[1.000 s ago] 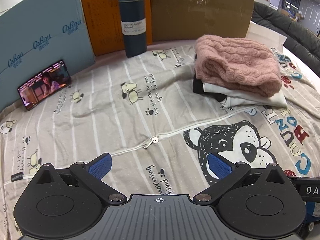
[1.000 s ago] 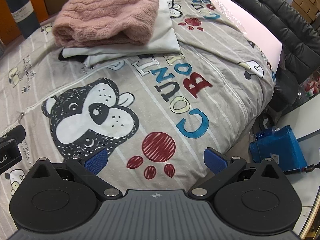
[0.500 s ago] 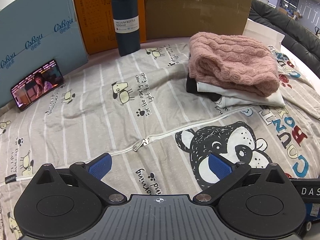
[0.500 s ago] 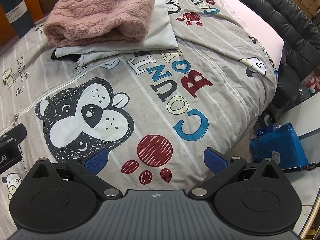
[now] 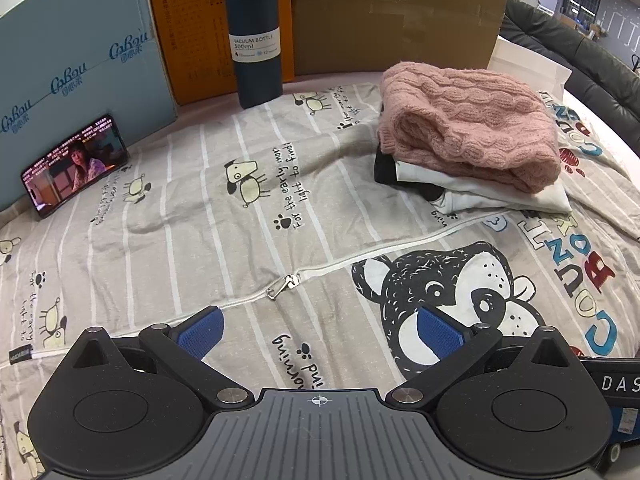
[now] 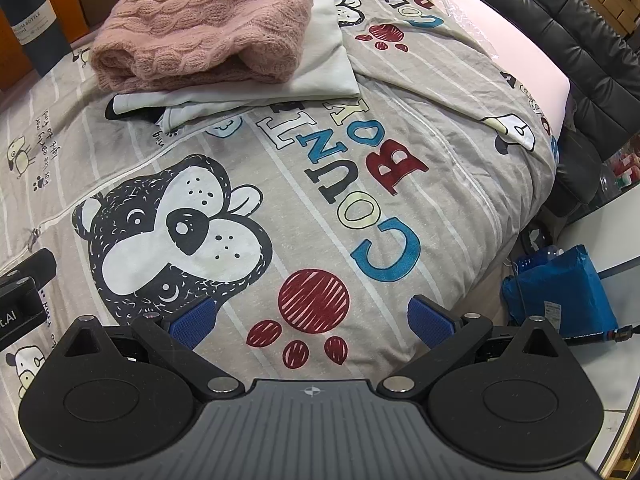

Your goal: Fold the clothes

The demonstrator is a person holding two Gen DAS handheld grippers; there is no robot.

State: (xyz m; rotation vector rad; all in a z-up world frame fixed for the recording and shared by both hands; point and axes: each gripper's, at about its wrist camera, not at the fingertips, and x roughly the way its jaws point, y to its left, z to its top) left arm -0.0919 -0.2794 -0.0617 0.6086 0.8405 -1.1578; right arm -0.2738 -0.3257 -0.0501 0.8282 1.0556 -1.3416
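A folded pink cable-knit sweater [image 5: 468, 124] [image 6: 204, 20] tops a small pile with a white garment [image 5: 500, 196] [image 6: 316, 68] and a black one [image 5: 384, 168] beneath it. The pile rests on a grey striped cover [image 5: 200, 208] [image 6: 400, 92] printed with a dog's face and a white zipper [image 5: 284, 282]. My left gripper [image 5: 318, 330] hovers open over the cover near the zipper pull, holding nothing. My right gripper [image 6: 312, 318] is open above the red paw print, also with nothing in it. Both are well short of the pile.
A dark blue vacuum bottle [image 5: 254, 36] stands at the back by cardboard boxes [image 5: 396, 12] and a light blue box [image 5: 76, 64]. A phone [image 5: 76, 166] leans against that box. A black sofa [image 6: 560, 40] lies right; a blue bag [image 6: 560, 292] sits on the floor.
Both grippers have pulled back and shifted slightly, so the pile and bottle slid a little in view. Both stay open; nothing was grasped.
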